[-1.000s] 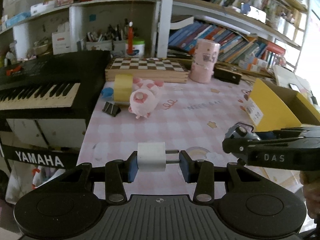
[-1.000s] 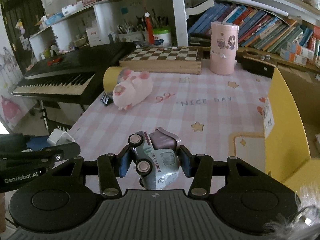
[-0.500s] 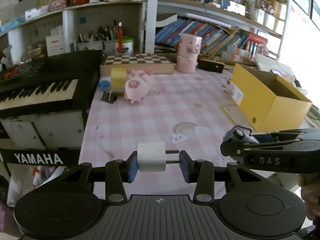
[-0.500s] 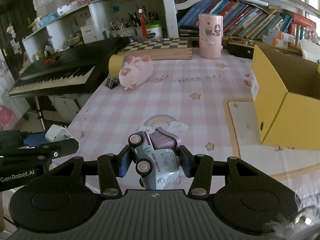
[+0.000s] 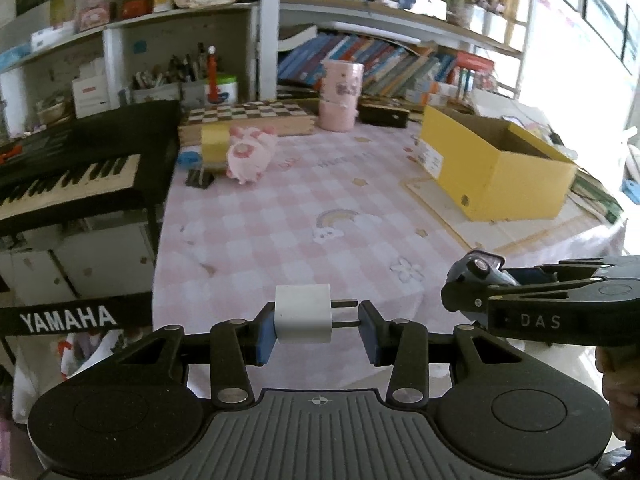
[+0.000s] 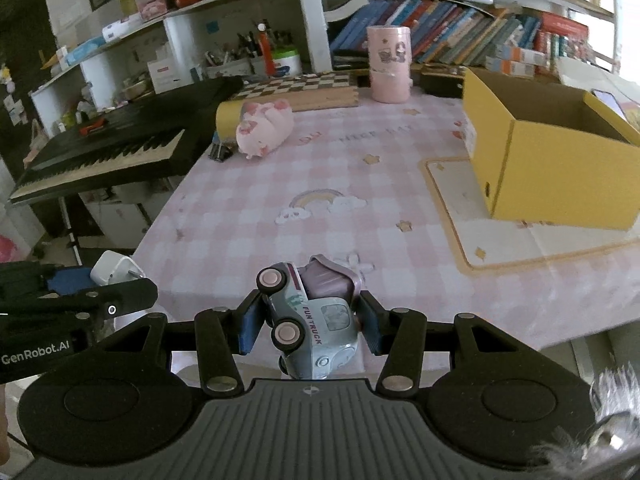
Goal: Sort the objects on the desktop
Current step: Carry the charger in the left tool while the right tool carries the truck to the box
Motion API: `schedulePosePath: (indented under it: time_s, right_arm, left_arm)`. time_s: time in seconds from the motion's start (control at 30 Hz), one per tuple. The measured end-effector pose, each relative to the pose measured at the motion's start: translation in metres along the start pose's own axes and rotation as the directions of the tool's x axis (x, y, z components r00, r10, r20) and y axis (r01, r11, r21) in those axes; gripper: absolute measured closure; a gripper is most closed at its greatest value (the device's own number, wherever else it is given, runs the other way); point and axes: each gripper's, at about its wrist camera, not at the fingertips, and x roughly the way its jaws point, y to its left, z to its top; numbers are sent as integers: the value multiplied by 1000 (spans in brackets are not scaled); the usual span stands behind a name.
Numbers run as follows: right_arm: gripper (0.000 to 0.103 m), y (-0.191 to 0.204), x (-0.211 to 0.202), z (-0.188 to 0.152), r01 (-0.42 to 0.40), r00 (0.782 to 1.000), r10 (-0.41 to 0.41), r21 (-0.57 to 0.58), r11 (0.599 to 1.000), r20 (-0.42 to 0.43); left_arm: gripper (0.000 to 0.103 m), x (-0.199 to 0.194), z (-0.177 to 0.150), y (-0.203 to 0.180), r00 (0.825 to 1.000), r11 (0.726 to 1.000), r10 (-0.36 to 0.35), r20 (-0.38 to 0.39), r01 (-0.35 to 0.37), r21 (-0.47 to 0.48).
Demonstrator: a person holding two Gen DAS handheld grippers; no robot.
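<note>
Both claws have drawn back toward the tabletop (image 5: pixel 256 248) edge, left claw (image 5: pixel 317 319) clamping the white charger (image 5: pixel 303 313), right claw (image 6: pixel 307 325) clamping the toy truck (image 6: pixel 316 316), presumably bound for the yellow box (image 6: pixel 560 176) at right.

Far ahead of the left gripper (image 5: pixel 318 330), the roll of tape (image 5: pixel 214 145) is half hidden behind the pink plush pig (image 5: pixel 250 152). The inside of the yellow box (image 6: pixel 560 160), ahead and to the right of the right gripper (image 6: pixel 308 330), cannot be seen. The book titles on the shelf (image 6: pixel 460 44) are too small to read. The piano keyboard (image 5: pixel 68 176) is cut off by the left edge.
</note>
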Motion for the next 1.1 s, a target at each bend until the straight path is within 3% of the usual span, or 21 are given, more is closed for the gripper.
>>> schedulePosePath:
  time_s: [0.5,1.1]
  right_arm:
    - [56,-12,-34,-42,98,995,-97,105,990,-11]
    - [56,-41,-57,-57,199,980,-198,186,962,-22]
  left_arm:
    - [62,-7,-19,-23,993,991,-107,-41,110,77]
    - [62,4,-15,-59,975,964,-209,-70,217,152]
